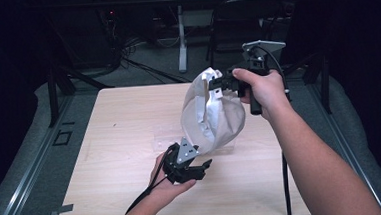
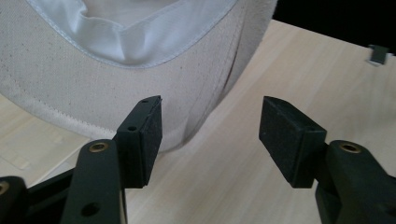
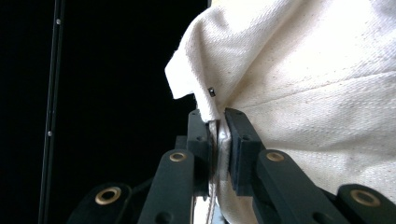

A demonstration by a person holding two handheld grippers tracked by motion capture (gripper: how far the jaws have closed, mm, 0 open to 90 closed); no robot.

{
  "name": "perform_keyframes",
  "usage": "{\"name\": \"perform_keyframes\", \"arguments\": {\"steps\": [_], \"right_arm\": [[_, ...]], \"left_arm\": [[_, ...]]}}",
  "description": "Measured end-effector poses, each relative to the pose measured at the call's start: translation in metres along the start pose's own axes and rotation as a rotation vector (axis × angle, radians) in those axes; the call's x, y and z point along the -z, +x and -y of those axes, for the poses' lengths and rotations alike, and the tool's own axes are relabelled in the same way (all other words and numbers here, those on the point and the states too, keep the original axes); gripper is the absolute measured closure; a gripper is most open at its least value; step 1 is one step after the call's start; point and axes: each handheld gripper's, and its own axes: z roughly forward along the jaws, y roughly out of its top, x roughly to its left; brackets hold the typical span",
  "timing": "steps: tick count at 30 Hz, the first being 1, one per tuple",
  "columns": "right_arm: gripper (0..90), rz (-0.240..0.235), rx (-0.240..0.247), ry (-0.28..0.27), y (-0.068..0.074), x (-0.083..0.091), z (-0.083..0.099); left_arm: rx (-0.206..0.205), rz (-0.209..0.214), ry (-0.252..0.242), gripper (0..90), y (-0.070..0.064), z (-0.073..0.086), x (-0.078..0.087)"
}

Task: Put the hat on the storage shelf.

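Right hand-held gripper [image 1: 220, 85] is raised above the far right part of the desk [image 1: 115, 142], gripped by the person's right hand [image 1: 262, 90]. In the right gripper view its jaws are pressed together on a folded edge of a cream canvas bag [image 3: 303, 84]; the fabric is pinched flat between the two pads [image 3: 236, 140], with a corner of cloth sticking up above them.

The canvas bag [image 1: 211, 113] hangs from that grip. Its lower end sits at or just above the desk surface near the middle; contact cannot be settled from the high view. A thin clear sheet, possibly plastic, lies flat on the desk [image 1: 162, 136] under and beside the bag.

Left hand-held gripper [image 1: 202, 168] is low over the near middle of the desk, held in the person's left hand [image 1: 171, 186], pointing toward the bag's lower end. In the left gripper view its jaws stand wide apart with bare wood between them. The bag [image 2: 93, 84] is just ahead and to the left of the jaws, showing a stitched hem and a white lining. The left pad [image 2: 152, 135] overlaps the bag's lower edge in that view; nothing is held.

A black cable [image 1: 144, 195] trails from the left gripper toward the near edge.
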Motion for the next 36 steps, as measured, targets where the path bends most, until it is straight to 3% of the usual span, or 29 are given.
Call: {"name": "perform_keyframes", "arguments": {"steps": [4,8,13,19,24,32,36], "right_arm": [[81.4,-0.005,0.000,-0.002,0.003,-0.004,-0.001],[81.3,-0.002,0.001,0.002,0.004,-0.007,-0.001],[81.4,-0.005,-0.003,-0.006,0.007,-0.008,-0.001],[81.4,-0.006,0.006,-0.008,0.012,-0.011,0.000],[81.3,-0.003,0.015,-0.008,0.016,-0.013,0.000],[81.4,0.001,0.026,-0.013,0.019,-0.013,0.000],[81.5,-0.001,0.030,-0.015,0.019,-0.013,0.000]], "left_arm": [[0.032,-0.023,0.007,42.7,0.004,-0.001,-0.008],[0.013,-0.097,0.020,50.3,0.006,-0.002,-0.011],[0.015,-0.116,0.032,63.2,0.012,-0.002,-0.009],[-0.005,-0.134,0.035,70.9,0.021,-0.001,-0.002],[0.009,-0.123,0.026,74.6,0.030,-0.001,0.002],[0.077,-0.052,0.010,76.3,0.051,-0.003,0.005],[0.075,-0.037,0.008,77.1,0.058,-0.006,0.007]]}}
